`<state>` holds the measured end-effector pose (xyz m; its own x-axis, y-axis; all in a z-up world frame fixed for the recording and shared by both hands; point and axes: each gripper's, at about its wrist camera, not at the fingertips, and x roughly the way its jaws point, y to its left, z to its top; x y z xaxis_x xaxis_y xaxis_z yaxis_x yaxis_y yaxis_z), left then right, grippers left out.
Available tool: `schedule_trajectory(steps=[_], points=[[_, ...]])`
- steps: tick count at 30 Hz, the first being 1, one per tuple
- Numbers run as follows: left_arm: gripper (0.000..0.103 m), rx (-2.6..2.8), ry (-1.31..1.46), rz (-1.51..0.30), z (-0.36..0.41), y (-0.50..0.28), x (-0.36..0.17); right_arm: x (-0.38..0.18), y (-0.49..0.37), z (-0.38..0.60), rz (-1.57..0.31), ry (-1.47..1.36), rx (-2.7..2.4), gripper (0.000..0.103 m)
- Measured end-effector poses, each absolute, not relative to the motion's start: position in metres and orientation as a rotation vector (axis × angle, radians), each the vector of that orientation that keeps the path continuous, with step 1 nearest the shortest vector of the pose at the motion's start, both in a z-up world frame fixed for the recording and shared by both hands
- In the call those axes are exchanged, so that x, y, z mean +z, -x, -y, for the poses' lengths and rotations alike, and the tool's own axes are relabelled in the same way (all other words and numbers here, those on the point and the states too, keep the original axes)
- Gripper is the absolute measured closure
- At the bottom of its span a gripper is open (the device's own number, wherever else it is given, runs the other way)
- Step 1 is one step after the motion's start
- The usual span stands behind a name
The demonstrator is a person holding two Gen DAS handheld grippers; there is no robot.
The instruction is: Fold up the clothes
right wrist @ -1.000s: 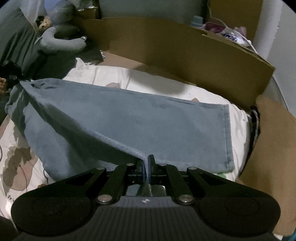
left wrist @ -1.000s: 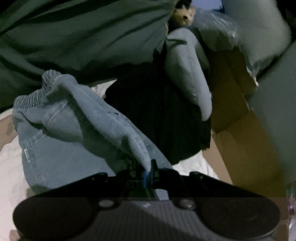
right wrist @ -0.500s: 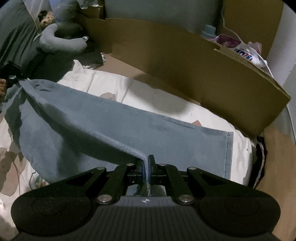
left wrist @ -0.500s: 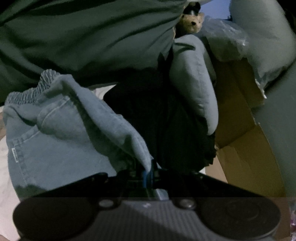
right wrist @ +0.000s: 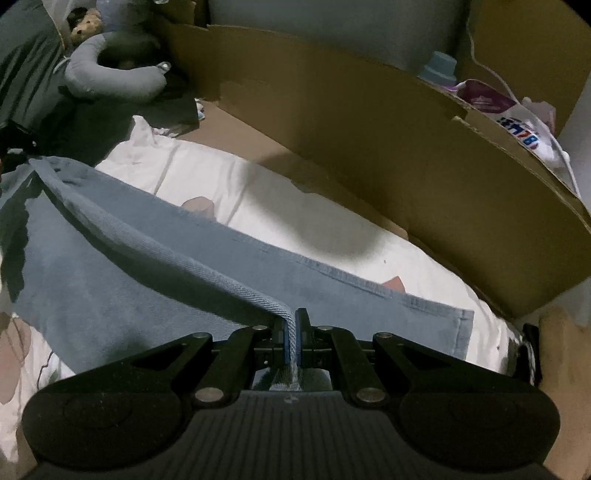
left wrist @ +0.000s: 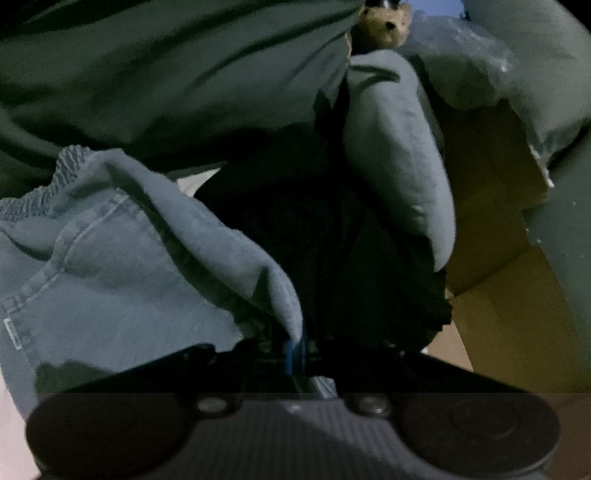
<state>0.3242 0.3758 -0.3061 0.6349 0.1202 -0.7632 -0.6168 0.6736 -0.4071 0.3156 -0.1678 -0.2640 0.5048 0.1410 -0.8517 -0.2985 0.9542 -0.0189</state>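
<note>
Light blue denim trousers point(right wrist: 155, 280) lie stretched across the white printed sheet point(right wrist: 280, 199), the hem end at lower right. My right gripper point(right wrist: 293, 332) is shut on a raised fold of a leg, and that fold runs taut up to the far left. In the left wrist view the waist end of the trousers point(left wrist: 122, 273) shows its elastic band and a pocket seam. My left gripper point(left wrist: 295, 350) is shut on a fold of this denim, lifted off the sheet.
A long cardboard wall point(right wrist: 369, 122) borders the sheet at the back, with a bottle point(right wrist: 439, 66) and a printed bag point(right wrist: 517, 122) behind it. A grey neck pillow point(right wrist: 110, 77) and a small teddy point(left wrist: 384, 22) lie far left beside a dark garment point(left wrist: 332, 240) and a green one point(left wrist: 155, 66).
My right gripper has carried its fold of denim sideways, so the hem now sits lower and further right in its view. The left gripper has sunk a little closer to the waist end.
</note>
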Motion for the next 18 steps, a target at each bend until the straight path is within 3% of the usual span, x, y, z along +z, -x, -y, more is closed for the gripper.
schedule_trajectory(steps=[18], points=[[0.097, 0.48, 0.647, -0.844, -0.379, -0.354, -0.348, -0.34, -0.409, 0.17, -1.127, 0.176, 0.278, 0.102]])
